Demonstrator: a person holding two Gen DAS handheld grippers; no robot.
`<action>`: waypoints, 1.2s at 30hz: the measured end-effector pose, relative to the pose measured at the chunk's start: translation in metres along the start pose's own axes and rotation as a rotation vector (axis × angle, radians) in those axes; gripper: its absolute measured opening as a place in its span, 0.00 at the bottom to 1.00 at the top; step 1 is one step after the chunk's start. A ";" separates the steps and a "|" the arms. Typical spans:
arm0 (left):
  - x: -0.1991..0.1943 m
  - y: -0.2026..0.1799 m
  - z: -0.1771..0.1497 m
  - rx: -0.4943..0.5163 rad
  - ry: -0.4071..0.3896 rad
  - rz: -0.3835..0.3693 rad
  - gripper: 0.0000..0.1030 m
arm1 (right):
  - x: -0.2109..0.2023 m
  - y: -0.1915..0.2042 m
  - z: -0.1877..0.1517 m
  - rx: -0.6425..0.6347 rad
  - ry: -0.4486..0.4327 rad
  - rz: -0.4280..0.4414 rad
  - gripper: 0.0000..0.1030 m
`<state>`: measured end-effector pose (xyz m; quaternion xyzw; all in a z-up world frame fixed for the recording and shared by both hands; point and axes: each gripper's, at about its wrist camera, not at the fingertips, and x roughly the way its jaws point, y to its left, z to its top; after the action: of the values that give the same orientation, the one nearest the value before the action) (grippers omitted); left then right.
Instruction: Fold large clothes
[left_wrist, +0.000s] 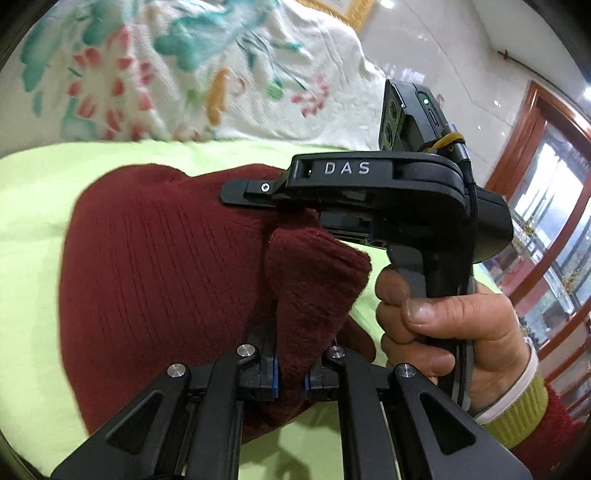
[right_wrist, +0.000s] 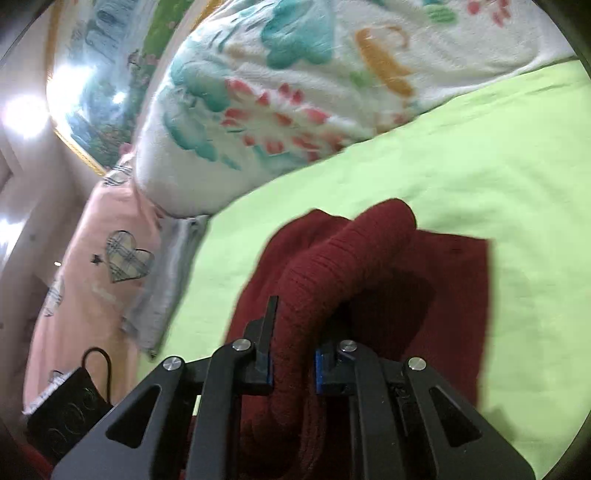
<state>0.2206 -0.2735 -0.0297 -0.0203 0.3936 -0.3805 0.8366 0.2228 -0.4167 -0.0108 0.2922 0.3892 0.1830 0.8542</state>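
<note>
Sweater (left_wrist: 155, 266): dark red, ribbed knit. Sheet (right_wrist: 461, 155): plain lime green. Blanket (left_wrist: 192, 66): white with teal leaves, pink-red flowers, orange shapes. Pillow (right_wrist: 99, 258): pale pink with grey plaid hearts. Both grippers black, blue pads. Cuff (left_wrist: 517, 410): yellow-green ribbed, white edge.

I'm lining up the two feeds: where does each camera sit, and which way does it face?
Left wrist: on the left gripper, looking down its fingers at the maroon sweater on the green sheet; the right gripper and right hand show.
Right wrist: on the right gripper, facing the sweater's raised fold; no hand shows.
Shared: sweater, sheet, floral blanket.
</note>
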 end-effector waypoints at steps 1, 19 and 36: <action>0.011 -0.002 -0.003 -0.002 0.020 -0.009 0.07 | 0.001 -0.014 -0.003 0.020 0.015 -0.028 0.15; 0.029 0.000 -0.028 -0.006 0.143 -0.025 0.31 | -0.002 -0.053 -0.028 0.059 0.030 -0.145 0.33; -0.045 0.153 -0.024 -0.438 0.112 -0.056 0.82 | -0.017 -0.041 -0.045 0.072 0.067 -0.143 0.80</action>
<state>0.2817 -0.1295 -0.0684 -0.1913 0.5117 -0.3097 0.7782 0.1803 -0.4414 -0.0517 0.2879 0.4438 0.1172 0.8405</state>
